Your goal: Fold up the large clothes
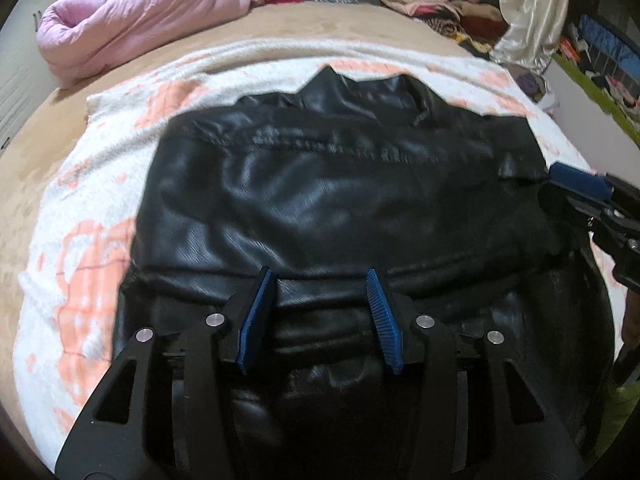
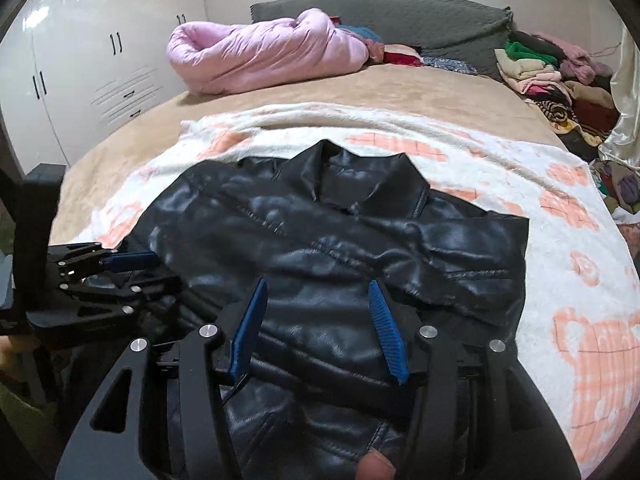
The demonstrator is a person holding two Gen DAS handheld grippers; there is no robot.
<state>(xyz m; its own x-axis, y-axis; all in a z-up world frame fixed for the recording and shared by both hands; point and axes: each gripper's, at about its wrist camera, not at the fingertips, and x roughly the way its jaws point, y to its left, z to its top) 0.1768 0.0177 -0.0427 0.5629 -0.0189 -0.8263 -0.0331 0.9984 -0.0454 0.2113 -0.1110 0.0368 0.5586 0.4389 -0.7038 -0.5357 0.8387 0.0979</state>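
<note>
A black leather jacket [image 1: 344,184] lies spread on a white and peach blanket [image 1: 80,248] on the bed, collar at the far side. My left gripper [image 1: 320,276] is open, its blue pads just above the jacket's near part, holding nothing. My right gripper [image 2: 318,288] is open over the jacket [image 2: 340,232] as well, empty. The right gripper also shows at the right edge of the left wrist view [image 1: 580,184]. The left gripper shows at the left of the right wrist view [image 2: 132,260], at the jacket's left edge.
A rolled pink quilt [image 2: 264,56] lies at the far side of the tan bed cover [image 2: 400,88]. A pile of mixed clothes [image 2: 556,80] sits at the far right by a grey headboard [image 2: 380,12]. White wardrobes [image 2: 100,52] stand at the left.
</note>
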